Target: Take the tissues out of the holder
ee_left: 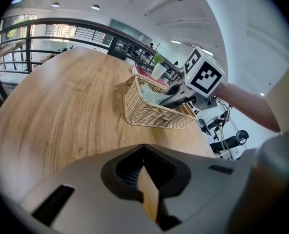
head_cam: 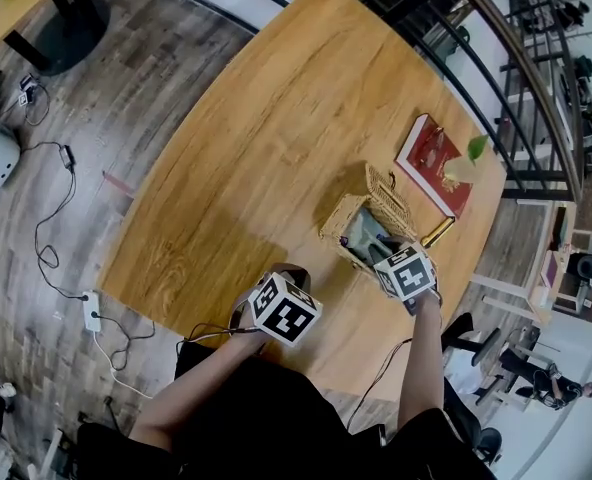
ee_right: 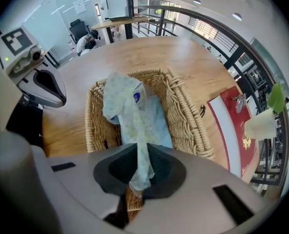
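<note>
A wicker basket (head_cam: 376, 203) stands on the wooden table (head_cam: 276, 148) near its right front. A pale green tissue pack (ee_right: 134, 111) lies in the basket (ee_right: 186, 113). My right gripper (ee_right: 137, 182) points straight down over the basket's near end, shut on a pulled-up fold of the pack. In the head view that gripper (head_cam: 378, 250) covers the basket's front. My left gripper (head_cam: 289, 273) hovers at the table's front edge, left of the basket, jaws together and empty. From the left gripper (ee_left: 147, 191) view the basket (ee_left: 154, 112) and the right gripper (ee_left: 177, 95) show ahead.
A red book (head_cam: 431, 163) and a glass with a green leaf (head_cam: 466, 166) lie beyond the basket, a brass cylinder (head_cam: 438, 231) beside it. A black railing (head_cam: 496, 78) runs along the table's far edge. Cables and a power strip (head_cam: 91, 311) lie on the floor at left.
</note>
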`<action>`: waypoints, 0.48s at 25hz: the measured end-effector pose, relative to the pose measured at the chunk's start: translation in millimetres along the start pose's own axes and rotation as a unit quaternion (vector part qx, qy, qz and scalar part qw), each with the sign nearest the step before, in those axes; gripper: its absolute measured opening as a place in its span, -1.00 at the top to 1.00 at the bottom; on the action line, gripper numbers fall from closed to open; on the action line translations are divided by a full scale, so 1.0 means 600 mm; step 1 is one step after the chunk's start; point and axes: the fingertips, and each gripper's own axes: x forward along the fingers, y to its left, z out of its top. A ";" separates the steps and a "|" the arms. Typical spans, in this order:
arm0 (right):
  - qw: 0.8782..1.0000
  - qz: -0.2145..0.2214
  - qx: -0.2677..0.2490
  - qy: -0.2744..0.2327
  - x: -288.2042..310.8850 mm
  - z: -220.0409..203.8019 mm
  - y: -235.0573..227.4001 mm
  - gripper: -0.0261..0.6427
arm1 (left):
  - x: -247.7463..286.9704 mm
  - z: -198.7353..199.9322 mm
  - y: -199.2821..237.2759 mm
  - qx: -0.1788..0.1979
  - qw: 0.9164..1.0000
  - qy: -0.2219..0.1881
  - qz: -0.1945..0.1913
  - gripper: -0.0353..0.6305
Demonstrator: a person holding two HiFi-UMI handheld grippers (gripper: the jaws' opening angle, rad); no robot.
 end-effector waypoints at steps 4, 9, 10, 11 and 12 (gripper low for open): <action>1.000 0.001 0.008 -0.010 -0.002 0.000 0.001 0.88 | -0.002 0.003 0.010 -0.002 1.000 0.003 0.003 0.89; 1.000 0.003 0.016 -0.022 -0.012 0.001 0.009 0.88 | -0.003 0.000 0.014 0.004 1.000 0.008 0.007 0.89; 1.000 0.002 0.016 -0.025 -0.016 0.002 0.009 0.88 | -0.002 0.000 0.015 0.006 1.000 0.008 0.009 0.89; 0.999 0.000 0.016 -0.029 -0.021 0.003 0.009 0.88 | -0.001 0.000 0.015 0.007 1.000 0.009 0.009 0.89; 0.999 -0.003 0.016 -0.033 -0.026 0.003 0.009 0.88 | 0.000 -0.001 0.014 0.007 1.000 0.011 0.008 0.89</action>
